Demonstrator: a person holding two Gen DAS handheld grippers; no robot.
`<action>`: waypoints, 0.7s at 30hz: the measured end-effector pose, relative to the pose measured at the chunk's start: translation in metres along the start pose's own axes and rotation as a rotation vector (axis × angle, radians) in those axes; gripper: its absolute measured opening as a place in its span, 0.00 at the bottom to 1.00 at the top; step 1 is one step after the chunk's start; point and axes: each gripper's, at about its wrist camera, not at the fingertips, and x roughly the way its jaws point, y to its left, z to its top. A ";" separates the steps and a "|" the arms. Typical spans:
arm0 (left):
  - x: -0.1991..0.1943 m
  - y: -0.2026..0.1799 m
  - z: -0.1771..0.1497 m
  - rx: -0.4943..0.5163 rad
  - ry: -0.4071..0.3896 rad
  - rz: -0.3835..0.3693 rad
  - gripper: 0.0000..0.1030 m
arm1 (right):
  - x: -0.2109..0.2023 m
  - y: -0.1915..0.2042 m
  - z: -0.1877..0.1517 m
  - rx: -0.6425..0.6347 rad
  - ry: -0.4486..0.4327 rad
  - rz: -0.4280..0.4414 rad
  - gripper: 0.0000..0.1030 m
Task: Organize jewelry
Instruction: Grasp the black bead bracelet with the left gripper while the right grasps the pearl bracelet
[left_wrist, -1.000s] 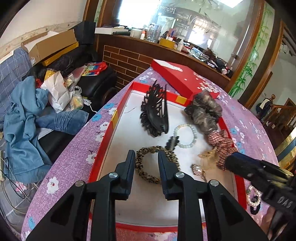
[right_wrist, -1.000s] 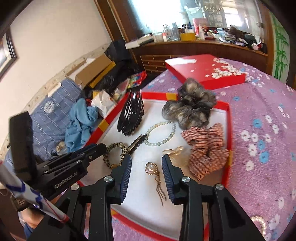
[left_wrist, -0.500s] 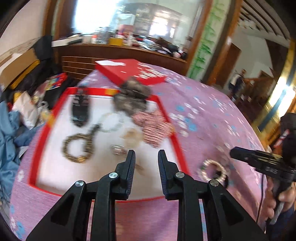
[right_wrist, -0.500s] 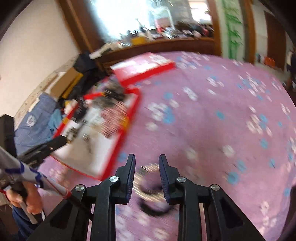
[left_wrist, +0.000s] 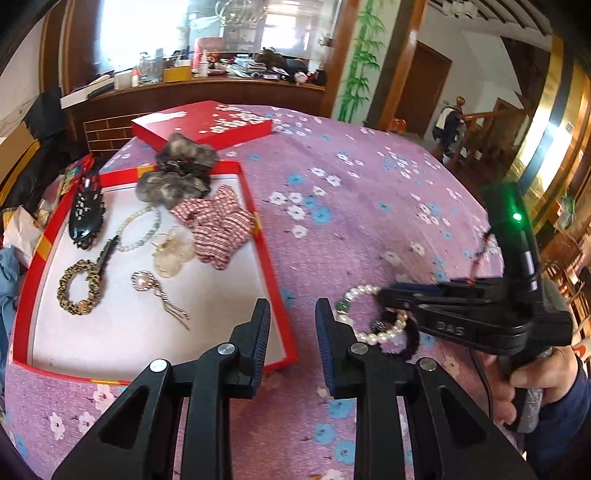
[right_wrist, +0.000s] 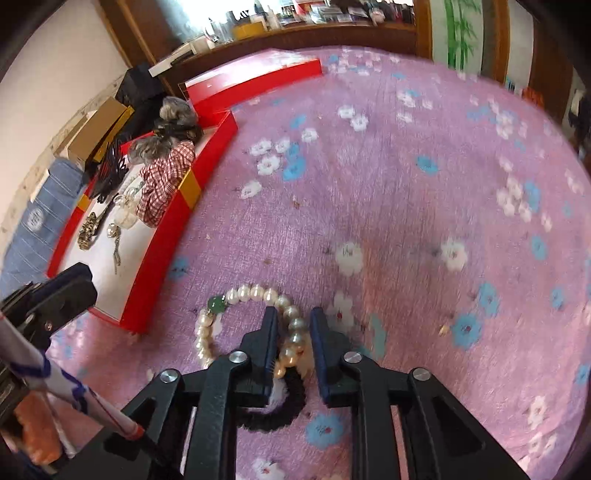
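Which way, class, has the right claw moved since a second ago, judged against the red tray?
Yes. The right claw has left the red tray, crossing its right-hand rim, and now straddles the pearl bracelet on the purple cloth, closing.

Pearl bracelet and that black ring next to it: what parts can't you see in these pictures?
- Pearl bracelet: right wrist view, its near side is hidden behind the right gripper, whose jaws are closing around the beads.
- Black ring: same view, part is covered by the gripper's fingers, so what it is stays unclear.
- Left wrist view: the right gripper covers the bracelet's right side.
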 end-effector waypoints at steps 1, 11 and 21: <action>0.000 -0.003 -0.001 0.007 0.003 -0.005 0.23 | 0.000 0.001 0.000 -0.013 -0.001 -0.014 0.12; 0.020 -0.036 -0.007 0.040 0.101 -0.095 0.23 | -0.047 -0.039 -0.004 0.086 -0.246 0.078 0.10; 0.073 -0.085 -0.004 0.103 0.208 -0.103 0.23 | -0.090 -0.069 -0.004 0.199 -0.411 0.135 0.10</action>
